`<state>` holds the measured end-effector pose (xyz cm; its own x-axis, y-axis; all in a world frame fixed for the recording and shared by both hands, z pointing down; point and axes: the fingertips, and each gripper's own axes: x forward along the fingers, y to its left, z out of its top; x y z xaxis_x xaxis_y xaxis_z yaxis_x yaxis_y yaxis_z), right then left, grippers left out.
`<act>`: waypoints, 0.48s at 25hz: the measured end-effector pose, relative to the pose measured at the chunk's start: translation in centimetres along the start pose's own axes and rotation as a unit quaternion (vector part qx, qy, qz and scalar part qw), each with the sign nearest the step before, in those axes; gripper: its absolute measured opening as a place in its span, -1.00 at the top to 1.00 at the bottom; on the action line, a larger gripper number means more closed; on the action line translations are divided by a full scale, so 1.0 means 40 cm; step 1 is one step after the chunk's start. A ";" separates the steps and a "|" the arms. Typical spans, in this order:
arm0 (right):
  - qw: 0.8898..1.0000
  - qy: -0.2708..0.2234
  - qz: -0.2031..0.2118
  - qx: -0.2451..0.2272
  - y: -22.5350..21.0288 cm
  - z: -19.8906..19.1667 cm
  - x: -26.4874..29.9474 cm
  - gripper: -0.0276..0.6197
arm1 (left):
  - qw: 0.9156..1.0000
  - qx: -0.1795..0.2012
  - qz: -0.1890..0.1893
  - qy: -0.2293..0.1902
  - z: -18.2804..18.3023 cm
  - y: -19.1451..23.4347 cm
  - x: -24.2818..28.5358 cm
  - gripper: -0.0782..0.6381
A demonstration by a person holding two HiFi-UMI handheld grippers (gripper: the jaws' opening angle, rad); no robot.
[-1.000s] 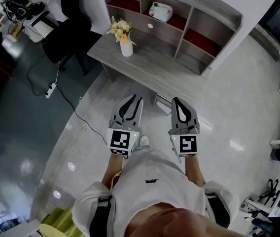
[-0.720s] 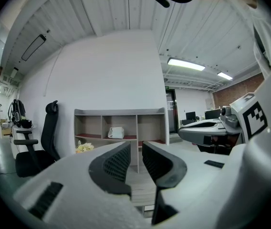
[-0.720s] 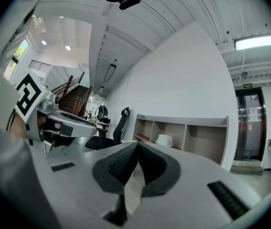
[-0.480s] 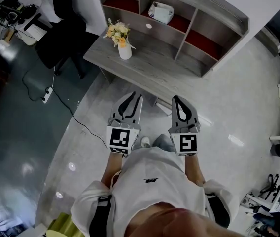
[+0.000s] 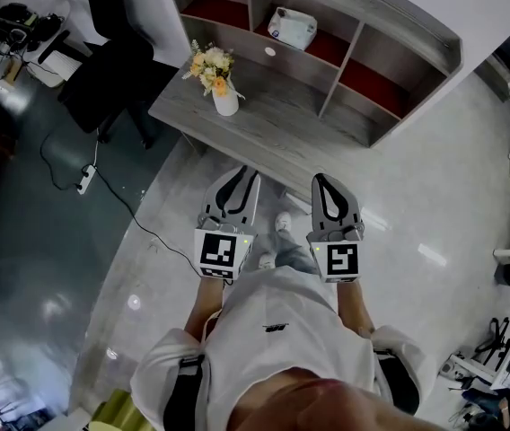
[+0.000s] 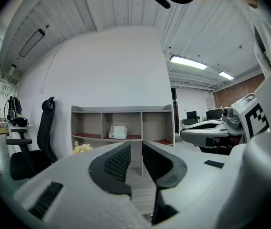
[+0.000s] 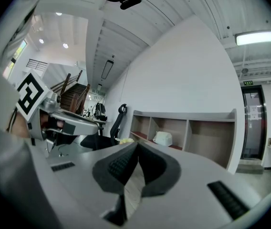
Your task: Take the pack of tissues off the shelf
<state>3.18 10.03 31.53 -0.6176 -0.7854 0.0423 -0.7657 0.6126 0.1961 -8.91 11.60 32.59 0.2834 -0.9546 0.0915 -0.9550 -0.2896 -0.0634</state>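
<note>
Nothing is done yet: the pack of tissues (image 5: pixel 293 27) sits in the shelf's (image 5: pixel 399 14) middle box, well apart from the left gripper (image 5: pixel 242 176), fingers spread and empty, and the right gripper (image 5: pixel 323 180), fingers pressed together.

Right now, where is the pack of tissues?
In the head view, the pack of tissues sits in the middle compartment of the shelf, top centre, behind and right of the flower vase.
</note>
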 end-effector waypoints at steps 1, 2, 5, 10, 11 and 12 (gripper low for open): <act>1.000 0.002 0.002 -0.003 -0.006 -0.003 0.013 0.83 | 1.000 0.000 0.001 0.001 -0.001 0.006 0.011 0.52; 1.000 0.002 0.005 -0.005 -0.012 -0.004 0.026 0.83 | 1.000 0.000 0.002 0.002 -0.001 0.012 0.022 0.52; 1.000 0.000 0.009 -0.007 -0.035 -0.001 0.066 0.83 | 1.000 -0.001 0.004 0.004 0.000 0.027 0.059 0.52; 1.000 -0.005 0.016 -0.008 -0.074 -0.004 0.133 0.83 | 1.000 -0.003 0.006 0.007 0.002 0.050 0.127 0.52; 1.000 -0.004 0.017 -0.008 -0.082 -0.007 0.146 0.83 | 1.000 -0.003 0.006 0.008 0.001 0.055 0.141 0.52; 1.000 -0.002 0.018 -0.007 -0.089 -0.010 0.158 0.83 | 1.000 -0.003 0.007 0.009 0.000 0.060 0.155 0.52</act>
<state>2.09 2.83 31.50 -0.6449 -0.7629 0.0455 -0.7409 0.6387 0.2077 -9.45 4.98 32.99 0.2691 -0.9570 0.1088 -0.9592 -0.2764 -0.0588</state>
